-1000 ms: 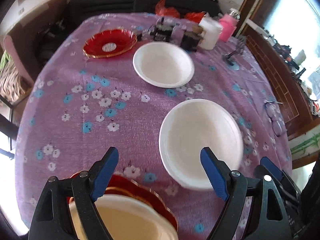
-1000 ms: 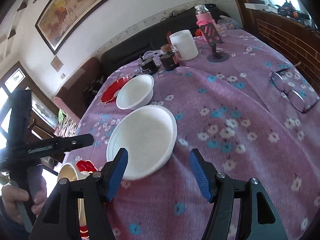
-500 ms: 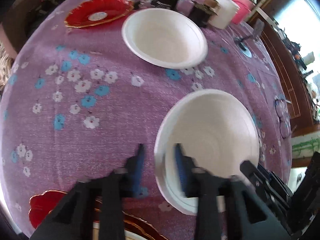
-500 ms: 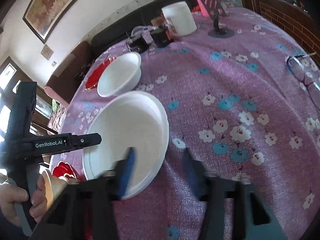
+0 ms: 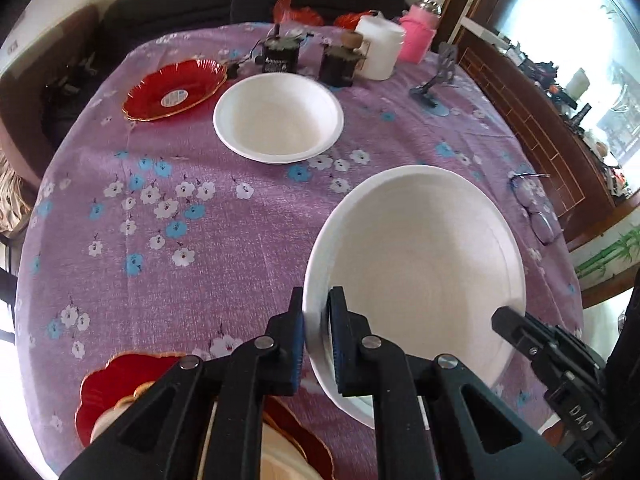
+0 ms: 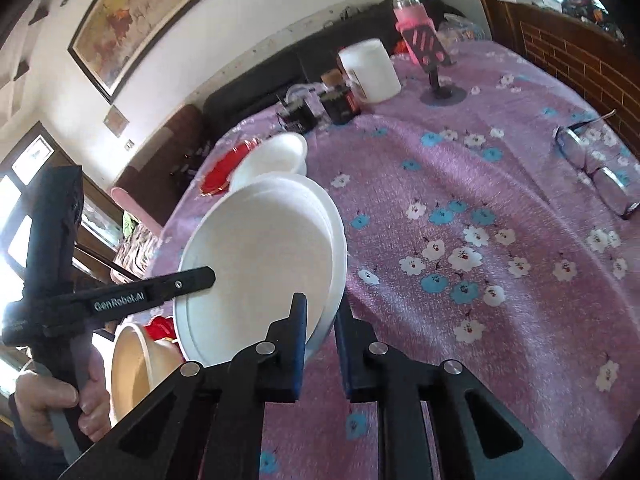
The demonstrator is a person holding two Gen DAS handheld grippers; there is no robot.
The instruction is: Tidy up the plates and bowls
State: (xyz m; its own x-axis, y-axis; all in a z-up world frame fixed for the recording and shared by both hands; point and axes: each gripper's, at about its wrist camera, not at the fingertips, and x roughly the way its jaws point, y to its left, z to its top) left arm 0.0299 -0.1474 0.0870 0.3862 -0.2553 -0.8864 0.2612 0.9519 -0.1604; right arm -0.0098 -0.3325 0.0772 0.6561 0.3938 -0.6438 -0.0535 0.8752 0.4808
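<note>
A large white foam plate (image 5: 416,264) is tilted up off the purple flowered tablecloth (image 5: 224,248). In the right wrist view the plate (image 6: 260,264) shows two rims, as if two are nested. My left gripper (image 5: 316,344) is shut on its near left rim. My right gripper (image 6: 322,334) is closing its jaws on the near right rim, pads against it. A white bowl (image 5: 278,120) and a red plate (image 5: 176,90) lie farther back. A cream bowl (image 6: 132,368) on red plates (image 5: 112,388) sits at the near left edge.
At the back stand a white jar (image 5: 378,52), a pink bottle (image 5: 416,38), two dark jars (image 5: 338,64) and a phone stand (image 5: 434,84). Glasses (image 6: 596,168) lie at the right edge. A hand (image 6: 44,404) holds the left gripper's handle.
Both grippers were open a second ago and have shut on opposite sides of the white plate's near rim. The plate, flat on the cloth before, now tilts up.
</note>
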